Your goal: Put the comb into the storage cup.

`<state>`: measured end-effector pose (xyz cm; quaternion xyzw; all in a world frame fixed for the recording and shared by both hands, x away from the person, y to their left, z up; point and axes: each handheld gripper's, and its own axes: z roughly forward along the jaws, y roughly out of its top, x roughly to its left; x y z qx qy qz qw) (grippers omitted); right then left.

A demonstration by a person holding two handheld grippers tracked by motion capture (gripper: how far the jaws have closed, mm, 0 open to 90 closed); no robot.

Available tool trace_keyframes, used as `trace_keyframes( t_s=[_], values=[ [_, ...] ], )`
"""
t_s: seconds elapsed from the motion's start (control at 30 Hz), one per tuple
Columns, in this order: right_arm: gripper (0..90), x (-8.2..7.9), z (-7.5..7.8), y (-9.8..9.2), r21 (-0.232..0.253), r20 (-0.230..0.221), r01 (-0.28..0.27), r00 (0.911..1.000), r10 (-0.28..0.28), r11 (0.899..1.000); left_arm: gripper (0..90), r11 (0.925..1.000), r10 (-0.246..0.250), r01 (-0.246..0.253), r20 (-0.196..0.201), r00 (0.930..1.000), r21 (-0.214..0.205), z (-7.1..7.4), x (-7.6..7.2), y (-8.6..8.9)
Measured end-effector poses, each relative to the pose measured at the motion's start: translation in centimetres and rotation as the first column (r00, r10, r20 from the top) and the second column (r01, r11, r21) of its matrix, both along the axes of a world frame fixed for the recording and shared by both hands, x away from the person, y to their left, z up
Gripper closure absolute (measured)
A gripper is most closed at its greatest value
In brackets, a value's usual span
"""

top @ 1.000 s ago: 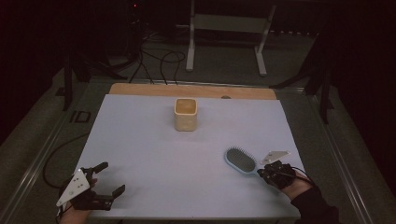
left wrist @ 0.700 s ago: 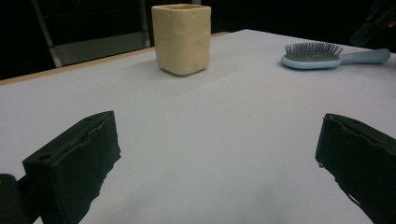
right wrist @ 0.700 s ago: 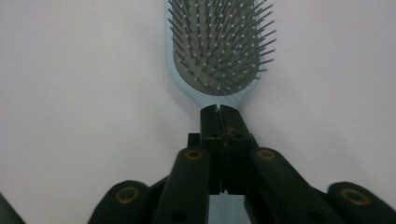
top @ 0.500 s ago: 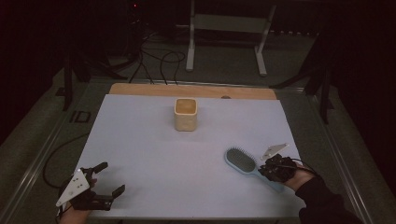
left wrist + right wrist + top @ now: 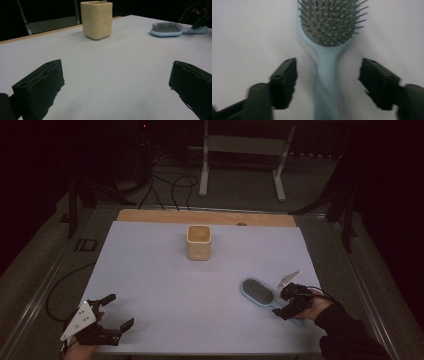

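Note:
A light blue hairbrush (image 5: 258, 292) lies bristles up on the white table sheet at the right; its handle (image 5: 325, 82) runs between the jaws of my right gripper (image 5: 288, 301). Those jaws have just been opening and stand apart from the handle on both sides (image 5: 327, 75). A cream square cup (image 5: 199, 242) stands upright near the far middle of the table, also seen in the left gripper view (image 5: 96, 19). My left gripper (image 5: 115, 312) rests open at the near left corner with nothing between its jaws (image 5: 116, 82). The hairbrush (image 5: 166, 29) lies far right in that view.
The white sheet (image 5: 165, 290) covers a wooden table whose bare edge (image 5: 160, 216) shows at the back. Cables and a metal stand (image 5: 240, 145) sit on the dark floor beyond. The table's front edge runs close under both hands.
My right gripper has slid back along the brush toward the near right and its jaws have parted from the handle. The brush stays flat on the sheet. The left gripper has not moved.

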<state>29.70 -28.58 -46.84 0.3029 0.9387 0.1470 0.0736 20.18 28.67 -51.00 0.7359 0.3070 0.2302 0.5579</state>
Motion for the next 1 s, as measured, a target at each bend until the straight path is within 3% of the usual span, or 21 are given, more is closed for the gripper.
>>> trace_keyframes(
  t_s=[0.17, 0.3, 0.37, 0.43, 0.63, 0.8, 1.0],
  values=[
    [14.3, 0.5, -0.2, 0.1, 0.002, -0.011, -0.037, 0.9993, 0.037, 0.999, 0.0, 1.0000, 0.002, -0.002, -0.002, 1.0000, -0.001, 0.0, 0.0, 0.0],
    [15.8, 0.6, -0.3, 0.4, -0.029, 0.007, -0.025, 0.9996, 0.026, 0.999, 0.0, 1.0000, 0.000, 0.000, -0.005, 1.0000, 0.005, -0.1, 0.0, 0.0],
    [19.4, 0.9, -0.5, 0.5, -0.036, -0.057, -0.024, 0.9981, 0.022, 0.999, 0.0, 1.0000, 0.001, -0.001, -0.005, 1.0000, -0.001, 0.0, 0.0, 0.0],
    [16.0, 1.1, -0.8, 0.7, -0.064, -0.087, -0.017, 0.9962, 0.011, 0.998, 0.0, 1.0000, 0.001, -0.001, -0.008, 1.0000, -0.001, 0.0, 0.0, 0.0],
    [14.4, 1.0, -1.0, 1.3, -0.068, -0.061, -0.053, 0.9969, 0.049, 0.996, 0.0, 1.0000, 0.000, 0.000, -0.009, 1.0000, -0.001, -0.1, 0.0, 0.0],
    [29.7, 1.0, -0.9, 1.6, -0.097, -0.039, -0.064, 0.9974, 0.061, 0.993, 0.0, 1.0000, 0.001, -0.001, -0.007, 1.0000, -0.003, 0.0, 0.0, 0.0],
    [44.0, 1.2, -1.0, 2.0, -0.115, -0.051, -0.064, 0.9970, 0.058, 0.991, 0.0, 1.0000, 0.002, -0.002, -0.008, 1.0000, -0.002, 0.0, -0.1, 0.0]
  ],
)
